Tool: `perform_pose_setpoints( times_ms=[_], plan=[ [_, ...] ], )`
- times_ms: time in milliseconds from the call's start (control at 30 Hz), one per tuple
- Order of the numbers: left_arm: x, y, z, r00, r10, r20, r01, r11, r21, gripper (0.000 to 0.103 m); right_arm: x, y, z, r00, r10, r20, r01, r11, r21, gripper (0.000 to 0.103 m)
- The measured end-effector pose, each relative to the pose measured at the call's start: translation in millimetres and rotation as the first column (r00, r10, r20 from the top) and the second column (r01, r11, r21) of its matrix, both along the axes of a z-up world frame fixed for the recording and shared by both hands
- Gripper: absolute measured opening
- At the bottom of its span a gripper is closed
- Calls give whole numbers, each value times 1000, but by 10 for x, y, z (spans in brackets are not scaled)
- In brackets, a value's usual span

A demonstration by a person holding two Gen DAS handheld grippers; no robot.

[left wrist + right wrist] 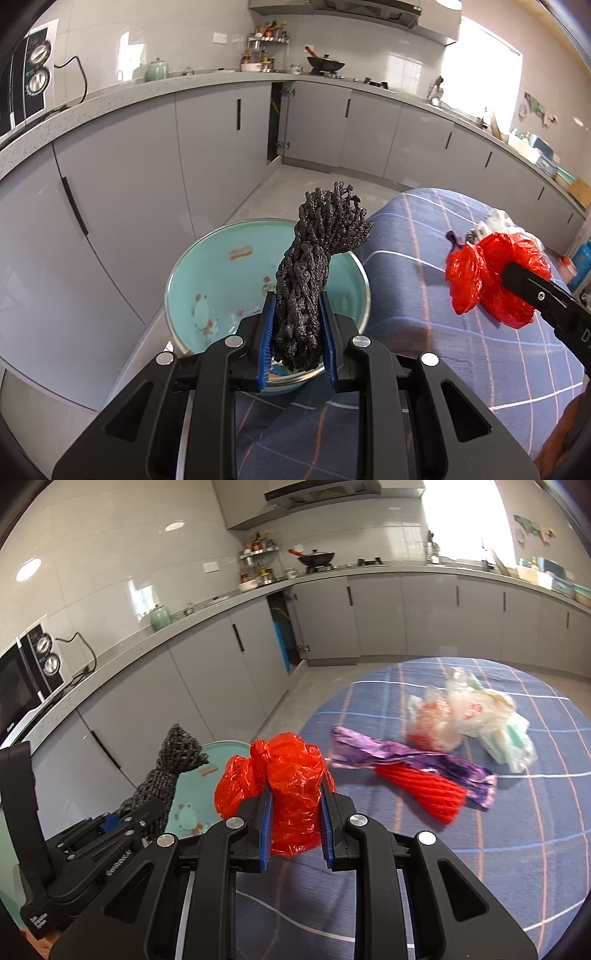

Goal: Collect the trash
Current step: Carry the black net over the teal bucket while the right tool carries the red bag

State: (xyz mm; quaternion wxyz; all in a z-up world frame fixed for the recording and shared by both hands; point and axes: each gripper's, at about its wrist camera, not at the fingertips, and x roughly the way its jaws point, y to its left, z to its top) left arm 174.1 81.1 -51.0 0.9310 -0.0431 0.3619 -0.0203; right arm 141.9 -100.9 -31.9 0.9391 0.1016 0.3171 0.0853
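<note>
My left gripper (pixel 297 325) is shut on a black foam net sleeve (pixel 314 273), which stands up between the blue pads above a teal bin (pixel 207 280). My right gripper (pixel 295 823) is shut on a crumpled red plastic bag (pixel 284 779), held over the table's left edge. In the left wrist view the red bag (pixel 487 273) and the right gripper's black finger (pixel 532 288) sit at the right. In the right wrist view the black net (pixel 166 775) and the teal bin (pixel 192 794) lie to the left, beside the left gripper's body.
A round table with a blue checked cloth (pixel 517 849) carries a purple wrapper (pixel 406 760), a red ribbed sleeve (pixel 424 790) and clear plastic bags (pixel 469 712). Grey kitchen cabinets (pixel 129 177) and a counter with a microwave (pixel 22 686) run behind the bin.
</note>
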Motion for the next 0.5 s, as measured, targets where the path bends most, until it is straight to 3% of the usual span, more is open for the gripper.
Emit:
perform_pose_setpoints(
  times_ms=[500],
  plan=[
    [95,251,-155,997,62,-39,-63,998,-14,22,221,460,-31,998,67,-8,-67,998,-18,22]
  ],
)
